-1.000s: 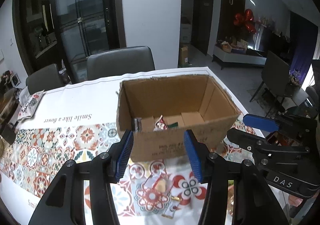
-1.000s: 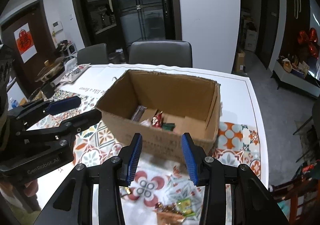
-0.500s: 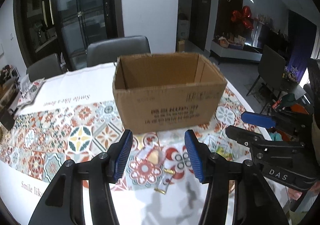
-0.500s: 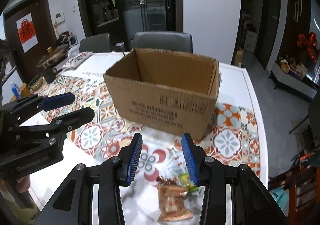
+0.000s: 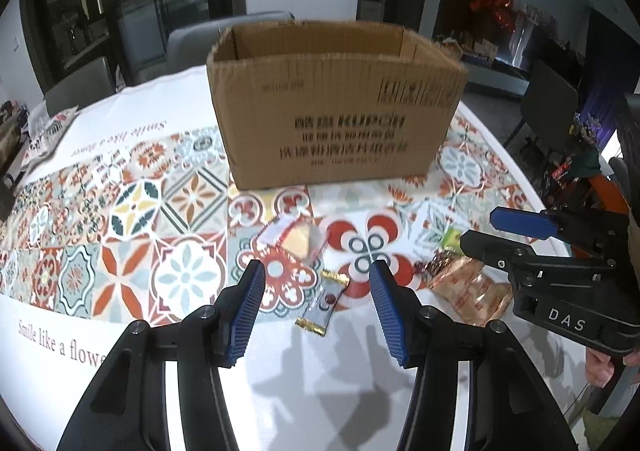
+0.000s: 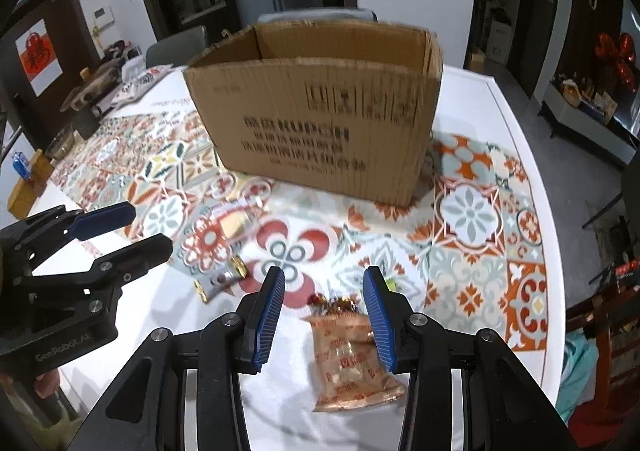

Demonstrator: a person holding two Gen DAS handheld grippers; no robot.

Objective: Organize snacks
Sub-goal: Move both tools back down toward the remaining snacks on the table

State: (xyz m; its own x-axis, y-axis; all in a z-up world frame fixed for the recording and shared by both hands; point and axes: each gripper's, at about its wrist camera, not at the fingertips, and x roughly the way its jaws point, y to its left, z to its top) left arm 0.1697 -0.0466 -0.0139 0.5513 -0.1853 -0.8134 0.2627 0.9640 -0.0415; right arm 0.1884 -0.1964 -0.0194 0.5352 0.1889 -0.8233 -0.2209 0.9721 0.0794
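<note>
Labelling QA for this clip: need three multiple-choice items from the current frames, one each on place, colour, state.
1. Where does the orange-brown crinkly snack bag lie?
A. in the box
B. on the table before the right gripper
C. on a chair

2. Colour of the gripper pads?
A. blue
B. red
C. white

3. State of the left gripper?
A. shut on a packet
B. open, empty
C. out of view

Key: B, the bag lies on the cloth outside the brown cardboard box; A, the ribbed pads are blue; B, nothing is between its fingers.
</note>
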